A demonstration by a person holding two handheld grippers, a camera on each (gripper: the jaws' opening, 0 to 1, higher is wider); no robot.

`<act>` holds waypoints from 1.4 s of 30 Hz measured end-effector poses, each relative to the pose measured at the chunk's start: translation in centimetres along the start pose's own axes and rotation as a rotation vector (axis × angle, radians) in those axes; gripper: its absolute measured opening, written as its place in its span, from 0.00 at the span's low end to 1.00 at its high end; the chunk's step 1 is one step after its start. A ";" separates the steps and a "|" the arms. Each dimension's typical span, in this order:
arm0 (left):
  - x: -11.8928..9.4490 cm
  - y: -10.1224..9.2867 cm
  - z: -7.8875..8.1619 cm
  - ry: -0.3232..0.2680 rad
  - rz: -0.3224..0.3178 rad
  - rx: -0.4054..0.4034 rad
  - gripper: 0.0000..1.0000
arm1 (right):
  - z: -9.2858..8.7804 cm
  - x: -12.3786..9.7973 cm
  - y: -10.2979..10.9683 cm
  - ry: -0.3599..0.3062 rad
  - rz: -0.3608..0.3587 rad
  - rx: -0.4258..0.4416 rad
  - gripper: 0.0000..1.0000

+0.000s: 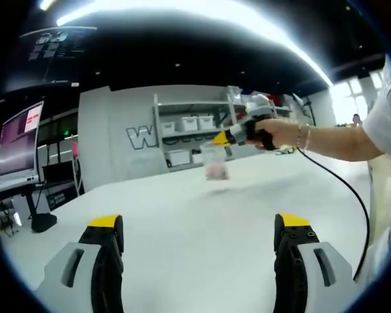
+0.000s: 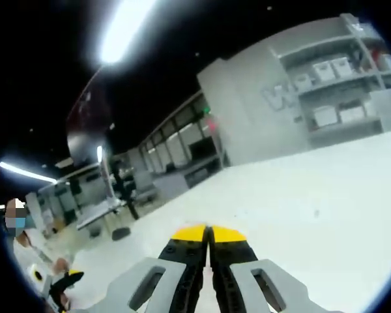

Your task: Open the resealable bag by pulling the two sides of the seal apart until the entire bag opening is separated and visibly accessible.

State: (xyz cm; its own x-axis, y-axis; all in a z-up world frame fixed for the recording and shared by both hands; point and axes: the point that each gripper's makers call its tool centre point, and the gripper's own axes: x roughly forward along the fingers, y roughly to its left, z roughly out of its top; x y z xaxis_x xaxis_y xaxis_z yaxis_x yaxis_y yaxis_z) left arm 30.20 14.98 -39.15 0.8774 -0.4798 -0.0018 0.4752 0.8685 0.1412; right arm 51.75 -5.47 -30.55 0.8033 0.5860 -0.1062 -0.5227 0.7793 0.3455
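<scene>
The bag [image 1: 216, 163] hangs in the air above the white table [image 1: 202, 241], small and blurred in the left gripper view, clear-walled with something pale pink low inside it; it dangles from the yellow tips of the right gripper [image 1: 220, 137], which a hand [image 1: 281, 132] holds out over the far part of the table, a black cable [image 1: 342, 189] trailing back from it; in the right gripper view that gripper's [image 2: 208, 233] jaws stand pressed together, and though the bag itself is hidden under them there, I judge they are pinched on its top edge, probably one side of the seal, which is too small and smeared to make out; the left gripper [image 1: 199, 225] is low and near the camera, its jaws spread wide with nothing between them, well apart from the bag; the step in hand, as I read it, is to bring this free gripper up to the bag's mouth and take the other lip; to do that well, the right should hold the bag steady so it stops swinging, the left should come in level with the top edge and close on the free lip alone, just beside the right's grip, not on both layers at once; then the pull should go straight apart, gently, so the thin film neither tears nor slips; behind stand a grey wall [image 1: 117, 137], shelves [image 1: 195, 130] of white boxes and a monitor [image 1: 18, 140] at the left.
</scene>
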 end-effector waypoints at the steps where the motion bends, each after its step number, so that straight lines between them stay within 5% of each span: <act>1: 0.0 0.0 0.0 0.000 -0.001 0.000 0.95 | 0.0 0.2 0.0 0.002 -0.001 -0.003 0.00; 42: 0.7 -0.4 0.6 -0.014 -0.016 0.008 0.94 | -0.9 4.2 -1.9 0.052 -0.030 -0.008 0.00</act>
State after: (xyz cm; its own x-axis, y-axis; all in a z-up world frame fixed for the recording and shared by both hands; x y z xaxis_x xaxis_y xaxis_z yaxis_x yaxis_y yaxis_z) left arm 30.60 14.23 -38.66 0.8688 -0.4951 0.0095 0.4884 0.8599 0.1488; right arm 55.90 -4.29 -32.46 0.8029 0.5729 -0.1649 -0.5011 0.7984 0.3339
